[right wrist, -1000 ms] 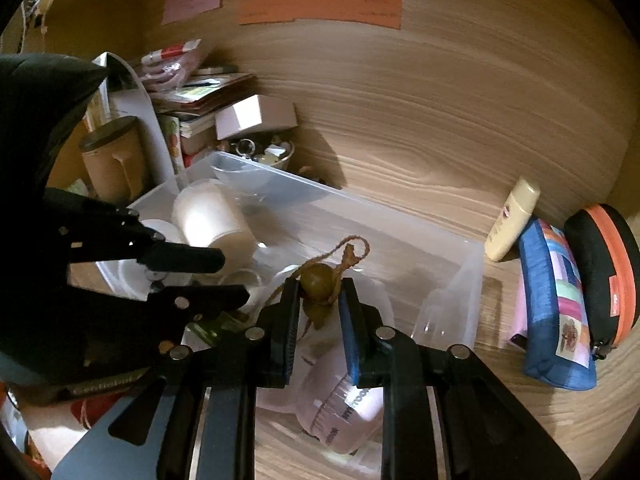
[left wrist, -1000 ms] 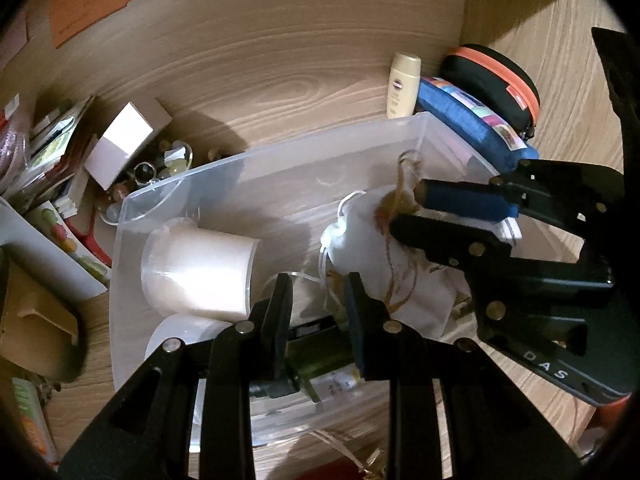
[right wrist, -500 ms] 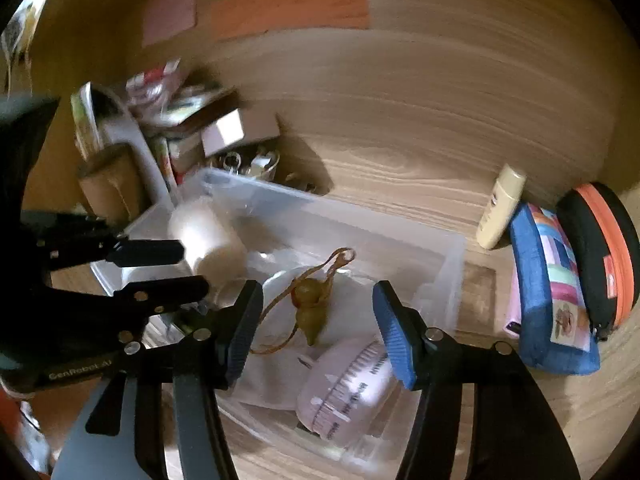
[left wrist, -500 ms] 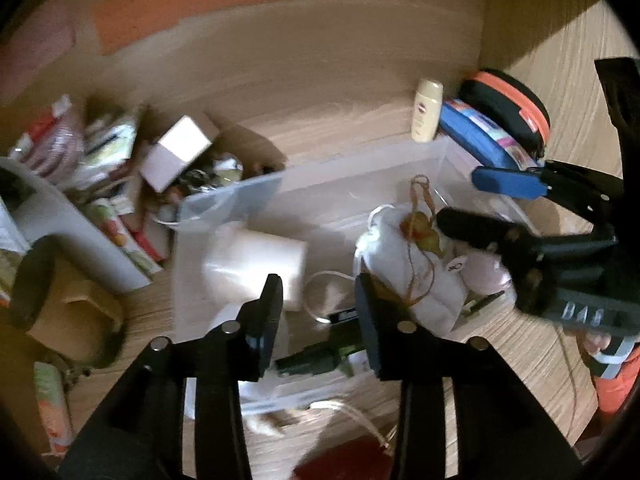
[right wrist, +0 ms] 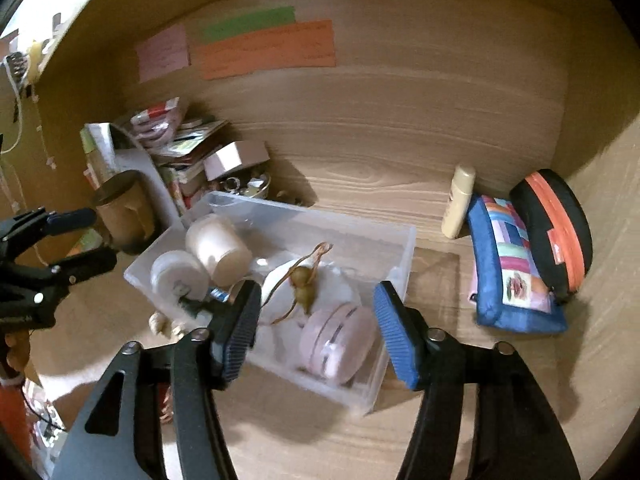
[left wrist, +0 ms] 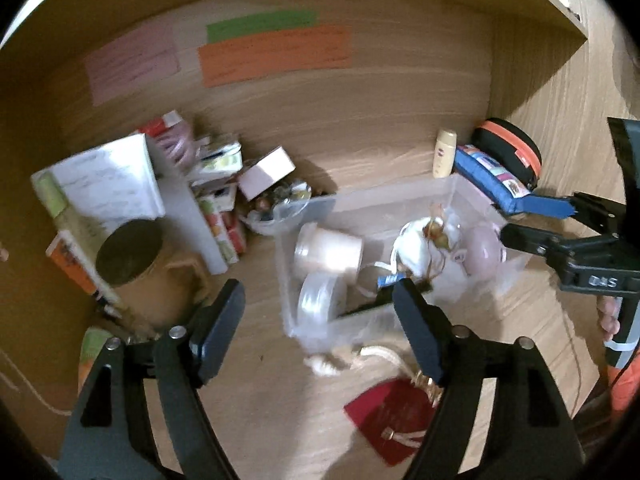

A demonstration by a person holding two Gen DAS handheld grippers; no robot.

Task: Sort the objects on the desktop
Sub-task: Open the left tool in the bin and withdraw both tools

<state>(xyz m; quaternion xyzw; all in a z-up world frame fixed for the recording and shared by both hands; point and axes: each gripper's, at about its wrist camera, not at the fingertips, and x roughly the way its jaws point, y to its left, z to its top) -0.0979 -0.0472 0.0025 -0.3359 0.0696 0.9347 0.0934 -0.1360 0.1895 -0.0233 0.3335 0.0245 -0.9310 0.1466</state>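
Note:
A clear plastic bin [left wrist: 384, 200] [right wrist: 400, 264] sits on the wooden desk. It holds a cream cup [left wrist: 328, 250] [right wrist: 216, 244], a white roll [left wrist: 320, 300] [right wrist: 176, 276], a white pouch with a brown gourd charm [left wrist: 438, 238] [right wrist: 304, 278], a pink round case [left wrist: 482, 250] [right wrist: 336, 342] and a dark bottle [left wrist: 376, 302]. My left gripper [left wrist: 320, 328] is open and empty, above the desk in front of the bin. My right gripper [right wrist: 316, 320] is open and empty, above the bin's near side; it also shows in the left wrist view [left wrist: 536, 220].
A red pouch [left wrist: 390, 416] and a white cord [left wrist: 348, 358] lie in front of the bin. A brown mug [left wrist: 136, 276], books [left wrist: 100, 192] and small boxes [left wrist: 266, 172] crowd the left. A lotion bottle [right wrist: 458, 200], a blue patchwork pouch [right wrist: 508, 268] and a black-orange case [right wrist: 554, 228] stand right.
Both grippers opened, letting go of the dark bottle and the gourd charm in the bin, then pulled back and up away from the bin.

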